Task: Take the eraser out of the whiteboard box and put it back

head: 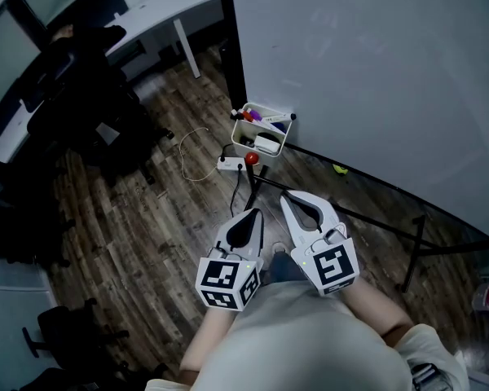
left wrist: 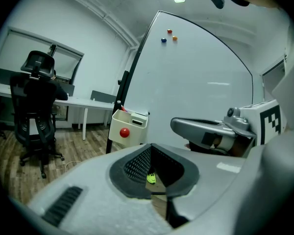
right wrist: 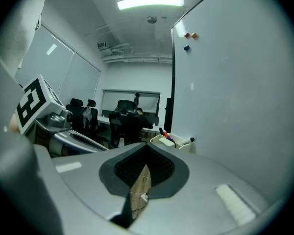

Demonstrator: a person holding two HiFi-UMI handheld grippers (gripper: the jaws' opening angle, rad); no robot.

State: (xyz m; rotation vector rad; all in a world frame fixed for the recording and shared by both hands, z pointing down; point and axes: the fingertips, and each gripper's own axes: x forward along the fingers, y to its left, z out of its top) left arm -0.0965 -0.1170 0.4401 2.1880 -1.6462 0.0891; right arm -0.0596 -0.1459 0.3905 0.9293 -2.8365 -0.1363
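Observation:
The white whiteboard box (head: 243, 131) hangs at the lower left corner of the whiteboard (head: 375, 72), with markers and a white-and-black eraser (head: 267, 144) inside. A red knob (head: 251, 159) sits on its near side. My left gripper (head: 255, 213) and right gripper (head: 285, 196) are side by side short of the box, both pointing towards it. Each is shut with nothing between its jaws. In the left gripper view the box (left wrist: 130, 126) is ahead past the closed tips (left wrist: 150, 146). In the right gripper view the box (right wrist: 175, 142) lies just beyond the closed tips (right wrist: 148, 145).
A white power strip (head: 231, 164) with a loose cable lies on the wooden floor under the box. The whiteboard's black stand legs (head: 375, 222) run along the floor at right. Black office chairs (head: 81, 96) and a white desk (head: 147, 15) stand at left.

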